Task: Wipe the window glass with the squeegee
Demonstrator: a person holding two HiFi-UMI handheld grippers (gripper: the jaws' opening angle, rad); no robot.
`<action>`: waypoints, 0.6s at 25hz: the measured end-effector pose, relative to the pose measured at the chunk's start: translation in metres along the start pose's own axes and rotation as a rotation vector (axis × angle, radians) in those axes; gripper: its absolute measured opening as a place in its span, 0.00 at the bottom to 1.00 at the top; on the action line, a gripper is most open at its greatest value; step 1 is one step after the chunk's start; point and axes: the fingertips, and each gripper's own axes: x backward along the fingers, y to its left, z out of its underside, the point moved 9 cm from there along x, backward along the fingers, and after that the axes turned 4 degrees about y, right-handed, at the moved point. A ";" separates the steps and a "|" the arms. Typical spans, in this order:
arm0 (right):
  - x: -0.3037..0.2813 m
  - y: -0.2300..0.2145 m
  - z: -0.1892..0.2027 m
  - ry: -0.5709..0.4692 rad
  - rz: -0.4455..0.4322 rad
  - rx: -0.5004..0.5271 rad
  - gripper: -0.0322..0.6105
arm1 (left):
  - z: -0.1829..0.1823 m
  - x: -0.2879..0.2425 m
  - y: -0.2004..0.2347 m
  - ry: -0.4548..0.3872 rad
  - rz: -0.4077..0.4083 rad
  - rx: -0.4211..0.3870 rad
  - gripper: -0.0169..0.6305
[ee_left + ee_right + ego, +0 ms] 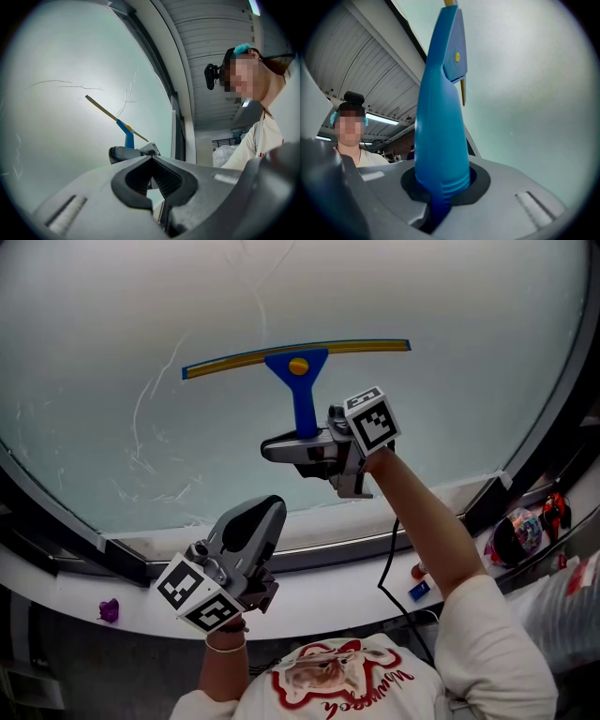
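Blue squeegee [298, 367], yellow blade against window glass [450, 306], pinched by right tongs [440, 197]; left tongs [151, 180] pressed together. Handle ribs visible only in right gripper view.

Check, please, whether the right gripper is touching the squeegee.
Touching. The right gripper is shut on the squeegee handle, shown plainly in the right gripper view.

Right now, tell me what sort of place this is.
Probably a workshop or industrial hall, at a big window: a wide pane of window glass with a squeegee against it, a ribbed metal ceiling with a strip light, and a white sill below.
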 end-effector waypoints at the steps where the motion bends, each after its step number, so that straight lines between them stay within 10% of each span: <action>1: 0.000 -0.001 0.002 0.000 0.000 0.000 0.12 | 0.001 0.000 0.001 0.001 -0.002 0.001 0.03; 15: -0.001 -0.009 0.027 -0.010 -0.006 -0.029 0.12 | 0.009 -0.003 0.003 0.016 -0.009 0.014 0.03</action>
